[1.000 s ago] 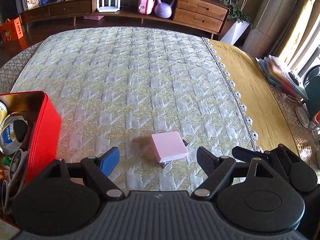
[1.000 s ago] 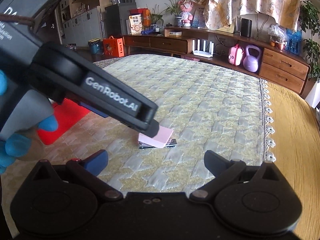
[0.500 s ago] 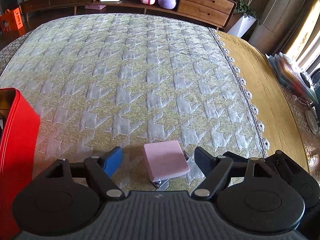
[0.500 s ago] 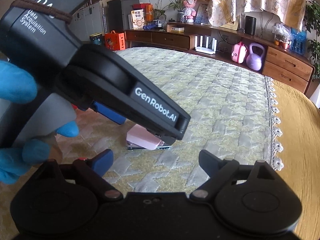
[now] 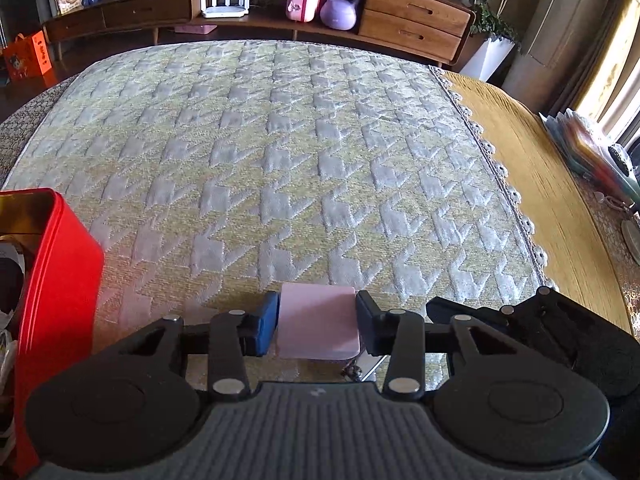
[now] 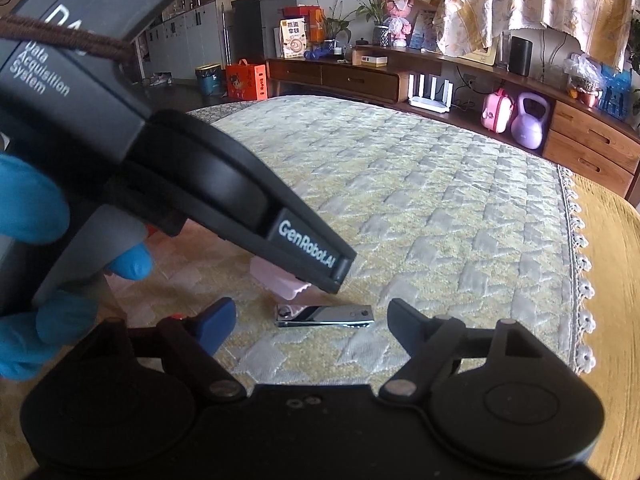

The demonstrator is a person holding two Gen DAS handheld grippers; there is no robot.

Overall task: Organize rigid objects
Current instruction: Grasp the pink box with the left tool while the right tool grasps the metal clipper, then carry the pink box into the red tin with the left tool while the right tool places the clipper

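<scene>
Your left tongs [image 5: 316, 326] pinch the pink block [image 5: 316, 326]; the nail clipper [image 6: 325, 316] lies crosswise just ahead of your spread right tongs [image 6: 312, 320].

A quilted houndstooth cover [image 5: 304, 152] is lying across the tabletop [image 5: 532, 184], its lace edging [image 5: 516, 200] running along the exposed yellow-brown surface at the right. Beyond the tabletop, a long wooden sideboard [image 5: 412, 20] is standing against the far wall, carrying a white router [image 5: 225, 2], a pink case [image 5: 303, 1] and a purple kettlebell [image 5: 339, 5] side by side on its open shelf. An orange gift bag [image 5: 29, 58] is sitting on the floor at far left. In the right wrist view, a patterned curtain [image 6: 520, 0] is hanging above the sideboard, and a black speaker [image 6: 522, 56] is standing on top of it.
</scene>
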